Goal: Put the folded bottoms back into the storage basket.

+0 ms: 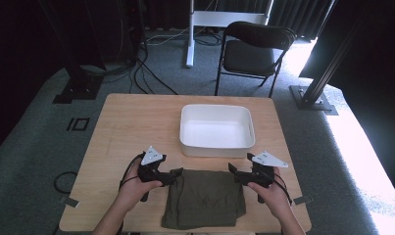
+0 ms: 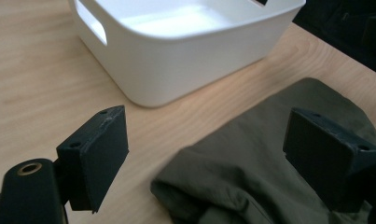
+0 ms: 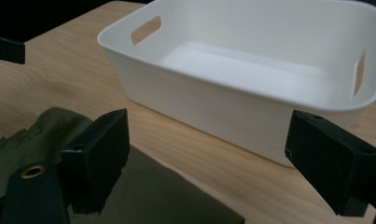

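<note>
A folded olive-green cloth point(image 1: 204, 198) lies on the wooden table point(image 1: 131, 122) near its front edge. My left gripper point(image 1: 171, 175) hovers at the cloth's far left corner, jaws wide open, nothing between them. In the left gripper view that corner point(image 2: 251, 177) sits low between the two black pads point(image 2: 99, 156). My right gripper point(image 1: 233, 172) is at the cloth's far right corner, also open and empty. In the right gripper view the cloth point(image 3: 41, 135) lies at lower left, behind the left pad point(image 3: 101, 154).
A white rectangular bin point(image 1: 217, 129) with handle cutouts stands empty just beyond the cloth; its wall point(image 2: 176, 65) and rim point(image 3: 232, 81) are close ahead of both grippers. A black folding chair point(image 1: 254, 49) stands past the table's far edge.
</note>
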`<control>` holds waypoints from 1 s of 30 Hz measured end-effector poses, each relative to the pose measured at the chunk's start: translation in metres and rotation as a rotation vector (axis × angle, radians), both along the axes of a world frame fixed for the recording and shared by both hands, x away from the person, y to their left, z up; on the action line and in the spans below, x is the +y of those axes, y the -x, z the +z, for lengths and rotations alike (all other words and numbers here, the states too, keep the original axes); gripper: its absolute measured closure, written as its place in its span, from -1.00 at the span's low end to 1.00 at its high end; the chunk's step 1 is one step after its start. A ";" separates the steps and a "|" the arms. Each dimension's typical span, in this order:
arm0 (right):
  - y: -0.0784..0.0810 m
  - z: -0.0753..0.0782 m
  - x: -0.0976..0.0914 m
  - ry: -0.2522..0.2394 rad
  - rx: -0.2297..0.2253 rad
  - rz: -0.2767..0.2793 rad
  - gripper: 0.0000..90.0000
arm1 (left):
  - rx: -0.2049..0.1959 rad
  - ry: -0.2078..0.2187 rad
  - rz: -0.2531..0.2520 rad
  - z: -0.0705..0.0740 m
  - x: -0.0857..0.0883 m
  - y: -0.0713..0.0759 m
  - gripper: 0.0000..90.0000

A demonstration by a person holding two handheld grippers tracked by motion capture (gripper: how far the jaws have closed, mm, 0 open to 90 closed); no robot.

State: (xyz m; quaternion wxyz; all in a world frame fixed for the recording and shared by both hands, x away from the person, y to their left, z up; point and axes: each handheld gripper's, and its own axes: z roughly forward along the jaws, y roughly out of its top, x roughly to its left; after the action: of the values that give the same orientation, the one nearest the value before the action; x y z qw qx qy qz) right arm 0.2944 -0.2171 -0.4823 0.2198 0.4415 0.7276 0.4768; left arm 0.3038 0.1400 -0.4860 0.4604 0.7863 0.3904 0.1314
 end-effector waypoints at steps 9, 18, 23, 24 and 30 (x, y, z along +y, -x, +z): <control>0.008 -0.022 0.001 0.014 0.057 -0.006 -0.70 | 0.044 0.002 -0.004 -0.017 -0.006 0.014 -0.66; 0.021 -0.047 0.001 0.036 0.135 -0.004 -0.70 | 0.078 -0.045 -0.004 -0.032 -0.015 0.030 -0.66; 0.029 -0.059 0.003 0.053 0.171 -0.001 -0.70 | 0.113 -0.067 0.009 -0.044 -0.019 0.036 -0.66; 0.029 -0.059 0.003 0.053 0.171 -0.001 -0.70 | 0.113 -0.067 0.009 -0.044 -0.019 0.036 -0.66; 0.031 -0.066 0.005 0.065 0.205 0.009 -0.70 | 0.133 -0.101 0.003 -0.056 -0.025 0.037 -0.66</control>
State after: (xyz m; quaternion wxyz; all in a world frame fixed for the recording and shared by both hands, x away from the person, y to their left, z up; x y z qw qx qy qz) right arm 0.2636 -0.2122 -0.5488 0.1562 0.4774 0.7633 0.4063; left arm 0.2664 0.1151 -0.5422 0.3931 0.8150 0.4141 0.0990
